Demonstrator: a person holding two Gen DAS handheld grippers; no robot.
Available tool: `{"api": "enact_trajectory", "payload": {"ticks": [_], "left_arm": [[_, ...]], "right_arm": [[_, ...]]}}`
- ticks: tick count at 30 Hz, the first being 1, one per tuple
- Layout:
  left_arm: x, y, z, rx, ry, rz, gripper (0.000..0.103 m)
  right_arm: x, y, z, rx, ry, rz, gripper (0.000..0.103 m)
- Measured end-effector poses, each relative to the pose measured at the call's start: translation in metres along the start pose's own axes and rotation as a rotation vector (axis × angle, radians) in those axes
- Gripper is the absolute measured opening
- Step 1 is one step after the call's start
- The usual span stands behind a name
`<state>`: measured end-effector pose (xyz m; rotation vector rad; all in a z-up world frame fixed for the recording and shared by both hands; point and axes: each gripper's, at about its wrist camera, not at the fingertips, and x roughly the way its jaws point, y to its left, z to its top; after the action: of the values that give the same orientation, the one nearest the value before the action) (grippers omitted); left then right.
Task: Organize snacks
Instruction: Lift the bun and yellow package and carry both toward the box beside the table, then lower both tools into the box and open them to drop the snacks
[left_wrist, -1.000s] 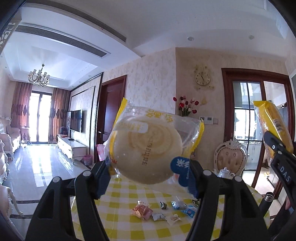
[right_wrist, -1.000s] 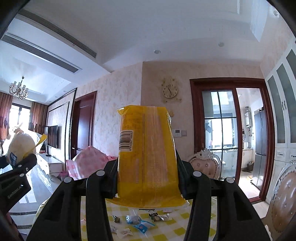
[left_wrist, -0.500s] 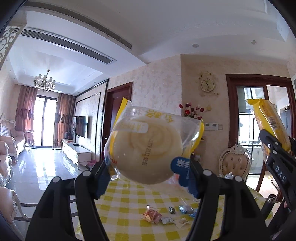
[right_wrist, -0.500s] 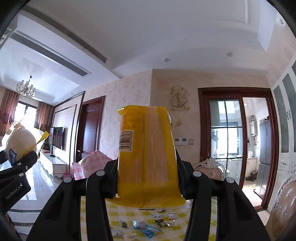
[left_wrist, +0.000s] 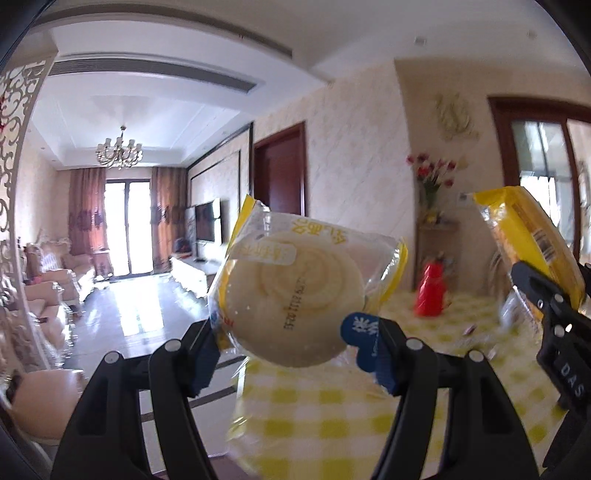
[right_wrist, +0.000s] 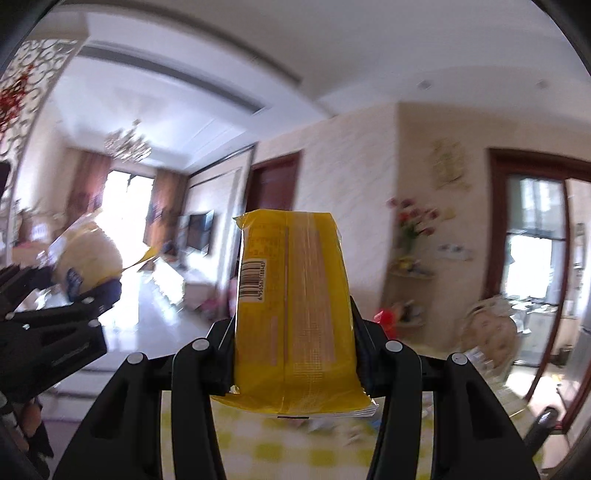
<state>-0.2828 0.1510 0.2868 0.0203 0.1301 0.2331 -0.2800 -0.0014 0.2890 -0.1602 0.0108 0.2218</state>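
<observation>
Table (left_wrist: 314, 413) with yellow-checked cloth fills the low right of the left wrist view, blurred; its near edge shows again below the right gripper. Living room stretches away far left: sofas (left_wrist: 48, 273), TV (left_wrist: 207, 221), chandelier (left_wrist: 119, 151).

Red bottle (left_wrist: 430, 291) stands on the far part of the table; flowers (left_wrist: 432, 173) against the wall behind it. A few small wrappers (left_wrist: 471, 328) lie on the cloth right of the bottle, too smeared to sort.

Left gripper (left_wrist: 295, 350): jaws a little over halfway apart, pads pressed on either side of the bun (left_wrist: 295, 291), a round pale swirl bun in clear wrap with yellow edges. It sits between the fingertips and stands up above them, off the table, tilted with its face toward the camera. In the right wrist view the same bun (right_wrist: 88, 258) shows at far left in the left gripper (right_wrist: 74, 291).

Right gripper (right_wrist: 293, 354): jaws under halfway apart, clamped on the pack (right_wrist: 295, 306), a yellow packet held upright by its lower part, barcode at its left edge, most of it rising above the fingers, clear of the table. From the left wrist view the pack (left_wrist: 532, 243) is at far right, level with the bun and apart from it, in the right gripper (left_wrist: 554, 314).
</observation>
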Motion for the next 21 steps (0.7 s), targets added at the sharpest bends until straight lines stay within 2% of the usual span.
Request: {"api": "enact_trajectory", "payload": {"ticks": [3, 10, 13, 15, 19, 21], "left_arm": [[0.008, 0.023, -0.032, 0.027, 0.093, 0.007, 0.068], [0.023, 0.084, -0.109, 0.062, 0.324, 0.036, 0.068], [0.029, 0.112, -0.151, 0.065, 0.477, 0.029, 0.068], [0.028, 0.125, -0.172, 0.077, 0.54, 0.033, 0.068], [0.044, 0.147, -0.215, 0.063, 0.691, 0.012, 0.068], [0.054, 0.147, -0.238, 0.09, 0.794, -0.01, 0.068]], "right_arm": [[0.015, 0.033, -0.025, 0.004, 0.101, 0.147, 0.049], [0.036, 0.105, -0.1, -0.015, 0.34, 0.4, 0.049], [0.037, 0.135, -0.133, -0.028, 0.436, 0.483, 0.047], [0.038, 0.152, -0.151, -0.046, 0.492, 0.53, 0.037], [0.041, 0.185, -0.186, -0.066, 0.598, 0.598, 0.034], [0.047, 0.181, -0.197, -0.038, 0.648, 0.637, 0.034]]}}
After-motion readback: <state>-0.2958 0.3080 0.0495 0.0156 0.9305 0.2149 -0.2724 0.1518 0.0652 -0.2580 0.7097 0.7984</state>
